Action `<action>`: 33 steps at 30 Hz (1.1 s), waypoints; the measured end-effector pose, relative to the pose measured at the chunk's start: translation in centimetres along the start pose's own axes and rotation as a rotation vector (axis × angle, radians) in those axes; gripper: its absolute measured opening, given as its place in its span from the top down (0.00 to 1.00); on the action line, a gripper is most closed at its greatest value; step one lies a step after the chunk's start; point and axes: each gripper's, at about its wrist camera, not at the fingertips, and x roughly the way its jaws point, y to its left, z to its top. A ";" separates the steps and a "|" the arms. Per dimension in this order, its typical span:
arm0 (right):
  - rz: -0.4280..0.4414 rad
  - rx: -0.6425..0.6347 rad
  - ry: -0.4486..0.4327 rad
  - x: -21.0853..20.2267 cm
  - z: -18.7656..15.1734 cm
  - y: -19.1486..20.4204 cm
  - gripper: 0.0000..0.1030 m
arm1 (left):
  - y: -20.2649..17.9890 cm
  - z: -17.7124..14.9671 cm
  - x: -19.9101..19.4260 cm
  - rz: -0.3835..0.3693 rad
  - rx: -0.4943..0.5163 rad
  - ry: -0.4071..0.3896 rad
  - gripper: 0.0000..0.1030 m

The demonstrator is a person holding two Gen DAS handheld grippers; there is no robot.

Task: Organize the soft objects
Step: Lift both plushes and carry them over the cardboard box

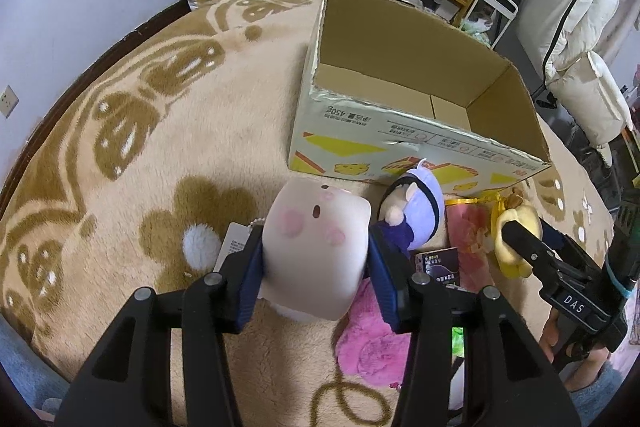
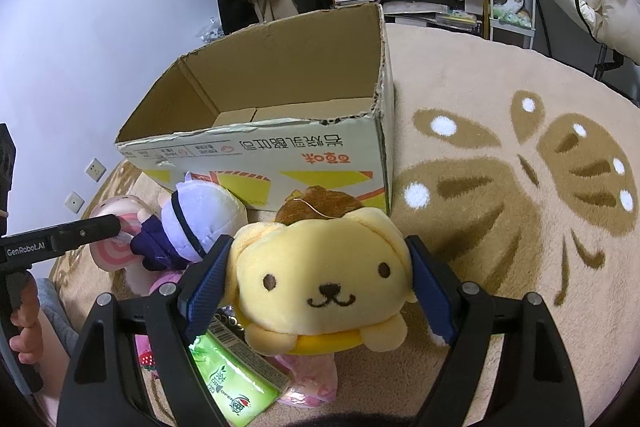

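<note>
On the floral beige rug [image 1: 168, 155], the left gripper [image 1: 316, 259] has its jaws closed partway on a white cube-shaped plush with pink cheeks [image 1: 316, 239], blue pads pressing both its sides. Just right of it a purple-hooded doll [image 1: 416, 211] lies against the front of the open cardboard box [image 1: 400, 143], which stands behind the toys with only its bare floor showing inside. A pink fluffy plush [image 1: 372, 339] lies below the doll. Further right, the right gripper [image 2: 320, 279] has its jaws closed partway on a yellow puppy plush with a brown beret [image 2: 324, 267], held near the box's front right corner above a green packet [image 2: 232, 379].
</note>
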 end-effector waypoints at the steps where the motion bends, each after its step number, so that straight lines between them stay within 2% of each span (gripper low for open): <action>1: 0.000 -0.001 0.000 0.0 0.0 0.0 0.14 | 0.0 0.0 0.0 -0.001 -0.001 0.004 0.54; 13: 0.004 0.000 0.000 0.1 0.1 0.1 0.14 | -0.1 -0.7 -0.9 0.037 0.015 -0.005 0.54; 17: 0.005 -0.006 -0.004 0.1 0.2 0.2 0.14 | 0.3 -0.7 -2.0 0.062 0.006 -0.045 0.54; 22: -0.001 -0.017 -0.059 -1.3 0.4 0.7 0.14 | 0.5 -0.5 -3.7 0.098 0.003 -0.106 0.56; 33: 0.003 -0.042 -0.196 -5.6 2.2 1.8 0.14 | -0.5 1.3 -8.6 0.181 0.066 -0.270 0.57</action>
